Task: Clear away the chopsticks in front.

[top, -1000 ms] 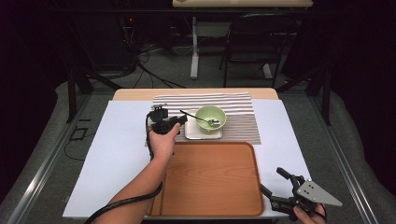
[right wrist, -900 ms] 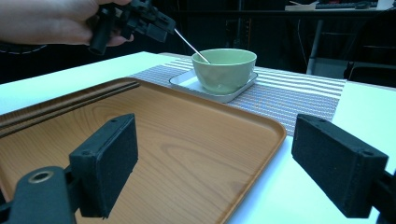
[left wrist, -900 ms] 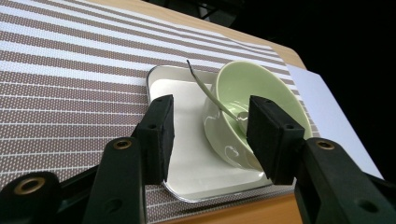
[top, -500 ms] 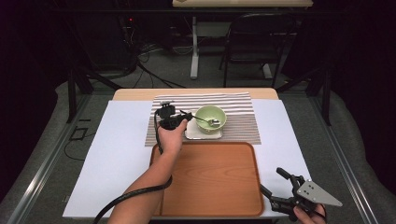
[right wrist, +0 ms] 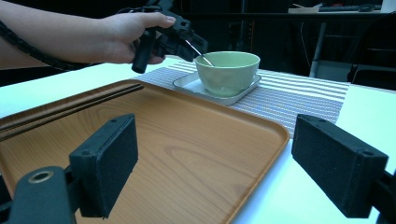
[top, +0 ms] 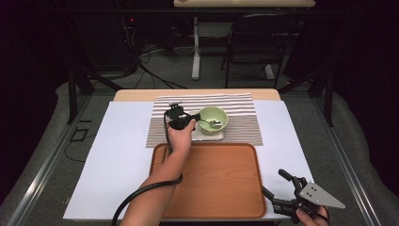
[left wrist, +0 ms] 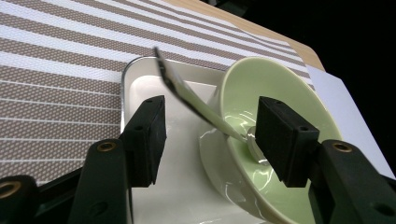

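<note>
Left gripper view shows the left gripper (left wrist: 205, 140) with its jaws apart and just opened wider, straddling the spoon (left wrist: 196, 100) handle without touching it; the spoon leans in the green bowl (left wrist: 275, 121) on the white dish (left wrist: 140, 74) on the striped mat (left wrist: 56, 70). Nothing seems moved yet: the grasp is pending, the tray (top: 221, 183) bare. The right gripper (right wrist: 224, 158) waits wide open over the tabletop (top: 122, 155) edge.

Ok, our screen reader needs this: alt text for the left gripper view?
Two open black jaws of the left gripper frame a spoon handle leaning out of a green bowl, which sits on a white square plate over a striped placemat.
</note>
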### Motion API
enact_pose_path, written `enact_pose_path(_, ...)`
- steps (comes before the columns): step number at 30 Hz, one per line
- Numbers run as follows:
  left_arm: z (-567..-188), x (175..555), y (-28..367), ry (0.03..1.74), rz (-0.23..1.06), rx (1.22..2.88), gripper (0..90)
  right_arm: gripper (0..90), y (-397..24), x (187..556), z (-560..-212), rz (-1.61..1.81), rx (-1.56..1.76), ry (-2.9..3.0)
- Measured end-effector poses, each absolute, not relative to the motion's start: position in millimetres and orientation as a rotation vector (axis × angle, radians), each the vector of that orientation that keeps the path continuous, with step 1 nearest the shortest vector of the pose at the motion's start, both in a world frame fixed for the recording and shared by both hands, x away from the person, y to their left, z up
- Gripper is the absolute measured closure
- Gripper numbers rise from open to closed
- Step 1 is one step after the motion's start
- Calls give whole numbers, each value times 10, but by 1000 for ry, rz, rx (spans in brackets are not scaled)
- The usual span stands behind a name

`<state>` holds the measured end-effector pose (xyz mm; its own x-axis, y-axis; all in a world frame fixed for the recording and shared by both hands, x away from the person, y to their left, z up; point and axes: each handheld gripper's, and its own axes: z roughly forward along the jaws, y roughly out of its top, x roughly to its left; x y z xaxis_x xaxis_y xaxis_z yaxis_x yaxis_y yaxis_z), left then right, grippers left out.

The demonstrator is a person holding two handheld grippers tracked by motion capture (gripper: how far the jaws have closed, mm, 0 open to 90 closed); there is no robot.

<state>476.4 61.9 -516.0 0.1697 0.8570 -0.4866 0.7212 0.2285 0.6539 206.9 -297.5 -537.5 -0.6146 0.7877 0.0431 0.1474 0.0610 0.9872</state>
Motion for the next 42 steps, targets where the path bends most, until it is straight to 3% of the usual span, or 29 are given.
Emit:
enact_pose_path(28, -5315, 4897, 386, 1589, 206, 1604, 421, 142, -2981, 2065, -5370, 1603, 930, 1821)
enact_pose_path(42, -5391, 4909, 314, 1602, 214, 1617, 456, 142, -2977, 2060, -5368, 1606, 922, 1825)
